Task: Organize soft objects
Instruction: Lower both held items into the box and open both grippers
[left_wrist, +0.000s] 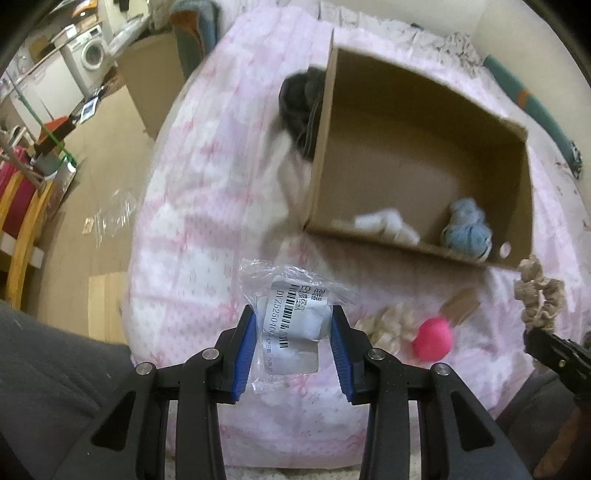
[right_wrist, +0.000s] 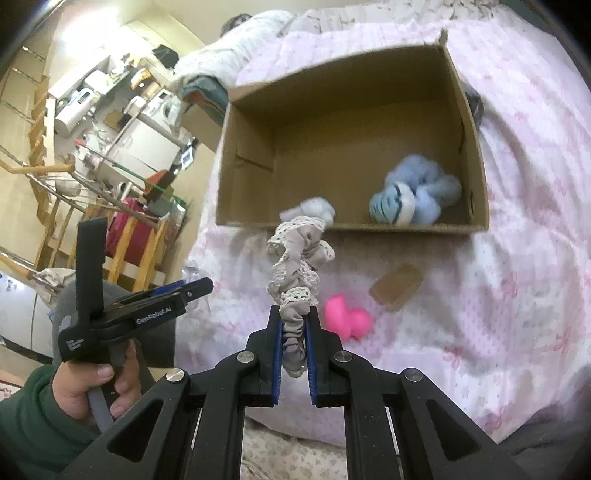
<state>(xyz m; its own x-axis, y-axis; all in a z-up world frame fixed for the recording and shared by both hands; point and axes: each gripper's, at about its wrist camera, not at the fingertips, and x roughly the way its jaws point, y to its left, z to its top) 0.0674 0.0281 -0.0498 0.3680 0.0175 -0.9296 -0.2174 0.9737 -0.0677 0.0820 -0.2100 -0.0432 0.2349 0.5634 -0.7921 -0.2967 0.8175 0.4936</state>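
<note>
Two pairs of tongs were above the bed (right_wrist: 517, 155), which was covered with a pink-and-white quilt, and each pair gripped one soft thing. The left tongs (left_wrist: 291, 325) pinched a clear plastic packet (left_wrist: 291, 295) with a white barcode label; the packet sat between the blue pads, stood out past the tips, and pointed toward the cardboard box (left_wrist: 406, 110). The right tongs (right_wrist: 295, 325) were pressed almost together on a beige lace scrunchie (right_wrist: 299, 266). The scrunchie stretched from between the pads to the near wall of the box, and its far end overlapped that wall in the right wrist view.

Inside the box, against the near wall, lay a blue yarn bundle (right_wrist: 413, 192) and a small white soft thing (right_wrist: 314, 210). In front of the box, on the quilt, lay a pink ball (right_wrist: 347, 317), a flat brown piece (right_wrist: 397, 286) just beside it, and a cream fluffy thing (left_wrist: 388, 325) on the ball's other side. Behind the far corner of the box a dark fuzzy thing (left_wrist: 299, 99) rested on the bed. A hand (right_wrist: 92, 387) in a green sleeve held the handle of the left tongs.
</note>
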